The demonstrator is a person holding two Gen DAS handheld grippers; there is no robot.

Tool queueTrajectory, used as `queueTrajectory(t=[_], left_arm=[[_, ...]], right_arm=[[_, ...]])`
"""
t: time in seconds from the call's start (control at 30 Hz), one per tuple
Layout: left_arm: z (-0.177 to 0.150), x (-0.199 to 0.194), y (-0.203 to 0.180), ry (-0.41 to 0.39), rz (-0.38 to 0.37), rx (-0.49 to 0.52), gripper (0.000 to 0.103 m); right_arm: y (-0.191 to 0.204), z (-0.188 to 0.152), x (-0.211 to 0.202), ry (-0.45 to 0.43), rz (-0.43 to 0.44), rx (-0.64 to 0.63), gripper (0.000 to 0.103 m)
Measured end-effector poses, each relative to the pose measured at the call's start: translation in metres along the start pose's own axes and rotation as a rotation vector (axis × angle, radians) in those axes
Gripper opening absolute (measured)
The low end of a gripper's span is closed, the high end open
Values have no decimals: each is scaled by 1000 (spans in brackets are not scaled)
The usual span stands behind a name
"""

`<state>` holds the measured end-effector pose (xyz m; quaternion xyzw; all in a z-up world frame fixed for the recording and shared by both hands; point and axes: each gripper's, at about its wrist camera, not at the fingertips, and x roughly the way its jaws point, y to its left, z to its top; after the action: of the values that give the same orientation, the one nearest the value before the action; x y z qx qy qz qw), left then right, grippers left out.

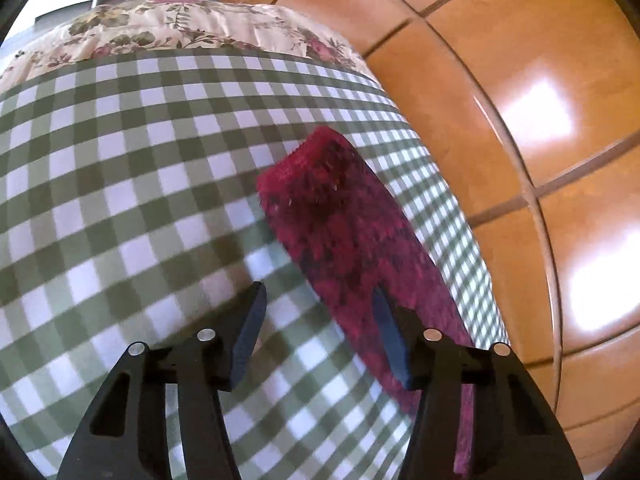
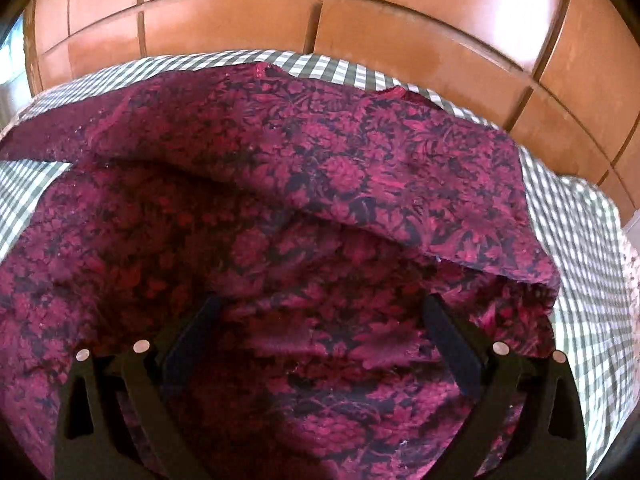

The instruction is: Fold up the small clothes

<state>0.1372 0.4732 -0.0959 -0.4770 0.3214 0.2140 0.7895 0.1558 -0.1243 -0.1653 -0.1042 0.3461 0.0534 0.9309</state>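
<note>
A magenta cloth with a dark floral print (image 1: pixel 352 220) lies as a long strip near the right edge of the green-and-white checked cover (image 1: pixel 120 168). My left gripper (image 1: pixel 319 292) is open just left of the strip. Its right finger overlaps the cloth's edge, and only checked cover shows between the jaws. In the right wrist view the same garment (image 2: pixel 280 240) fills most of the picture, with a flap (image 2: pixel 400 168) folded over on top. My right gripper (image 2: pixel 323 300) hovers over the garment, jaws wide apart and open, no fabric pinched between them.
A cream flowered cover (image 1: pixel 180 28) lies beyond the checked cover (image 2: pixel 580 260). Orange floor tiles (image 1: pixel 520 80) show past the surface's right edge, and the tiles (image 2: pixel 360 12) also show beyond the far edge in the right wrist view.
</note>
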Motion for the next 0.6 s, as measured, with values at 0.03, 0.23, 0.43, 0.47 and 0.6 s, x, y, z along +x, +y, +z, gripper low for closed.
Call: queueTrajectory(t=[0.03, 0.23, 0.43, 0.47, 0.6], left_arm=[[1, 3, -5, -3, 12, 14, 55], [-5, 12, -46, 16, -5, 167, 12], [-56, -29, -131, -41, -179, 461, 10], [-74, -39, -148, -46, -223, 522, 10], [-137, -55, -201, -10, -358, 692, 10]], right_arm=[[-4, -3, 0, 2, 22, 22, 101], [-4, -4, 0, -1, 39, 36, 101], [-3, -6, -2, -13, 32, 36, 101], [-3, -6, -2, -12, 33, 36, 101], [-2, -6, -2, -14, 31, 36, 101]])
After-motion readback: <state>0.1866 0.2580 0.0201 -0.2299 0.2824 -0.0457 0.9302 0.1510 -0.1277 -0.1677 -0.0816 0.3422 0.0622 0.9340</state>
